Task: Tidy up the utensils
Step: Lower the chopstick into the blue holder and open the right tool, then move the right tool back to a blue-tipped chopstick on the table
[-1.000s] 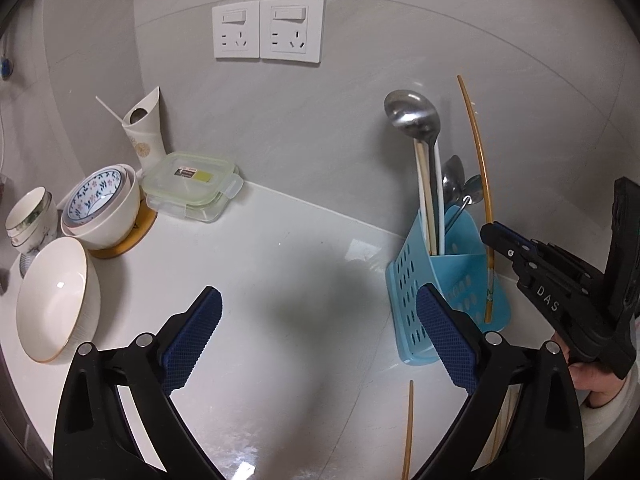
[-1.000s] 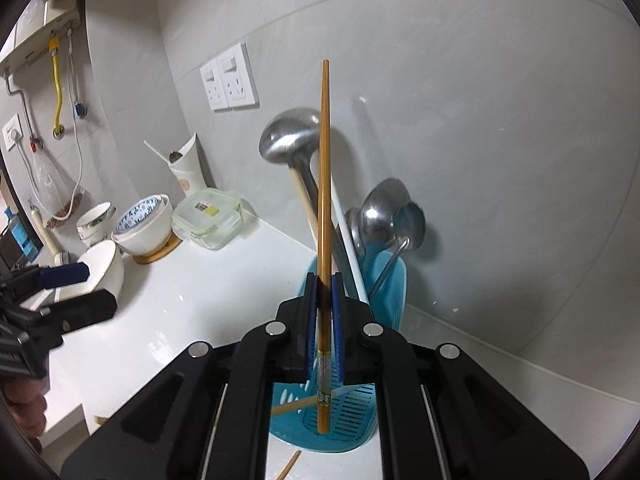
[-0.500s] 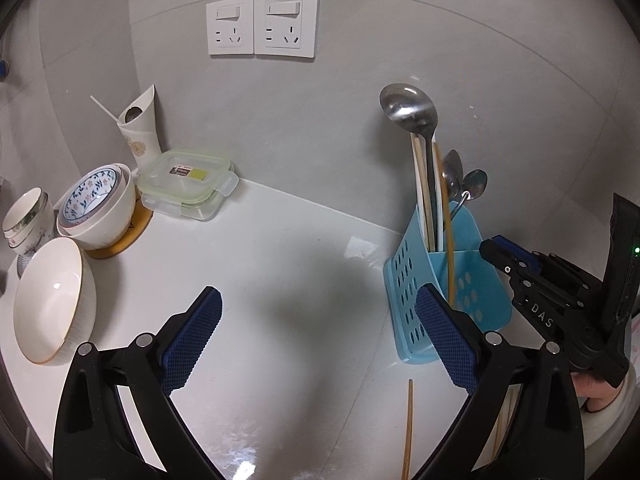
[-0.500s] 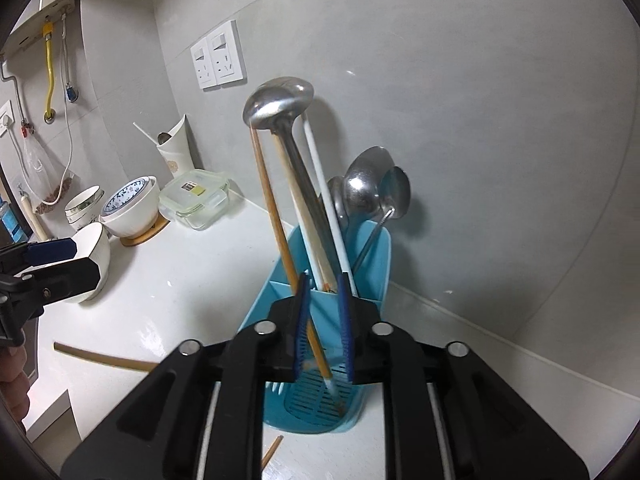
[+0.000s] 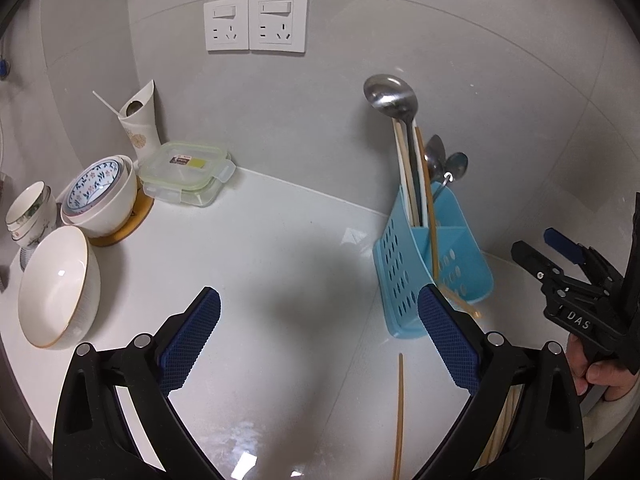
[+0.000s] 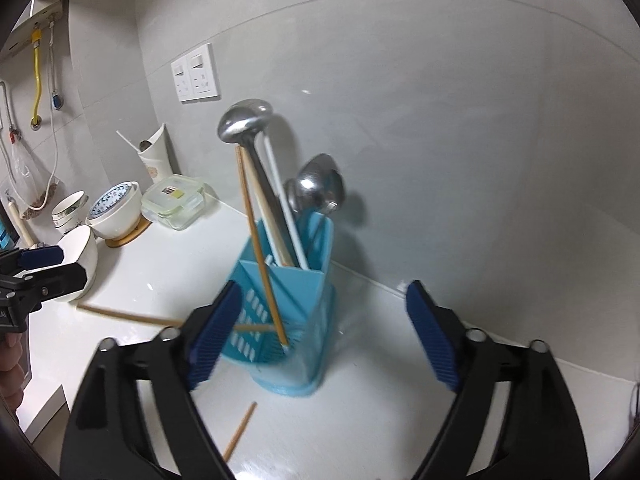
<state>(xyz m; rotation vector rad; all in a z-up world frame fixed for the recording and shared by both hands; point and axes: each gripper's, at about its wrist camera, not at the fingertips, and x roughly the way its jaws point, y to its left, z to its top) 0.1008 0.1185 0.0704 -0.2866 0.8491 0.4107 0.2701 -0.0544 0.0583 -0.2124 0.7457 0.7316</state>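
Right wrist: both grippers (image 6: 322, 334) (image 5: 320, 338) spread; wooden chopstick (image 6: 260, 256) in perforated plastic caddy (image 6: 296, 296).

Left gripper (image 5: 318, 336) spread wide above white counter (image 5: 260, 264), holding nothing. Blue caddy (image 5: 404, 276) at right, against wall, containing ladle (image 5: 394, 98), spoons (image 5: 444, 162), tilted chopstick (image 5: 430, 216). Loose chopstick (image 5: 399, 412) flat in front. Right gripper (image 5: 548, 254) parted, beside caddy. Bowls (image 5: 60, 280) and lidded box (image 5: 186, 172) far left.
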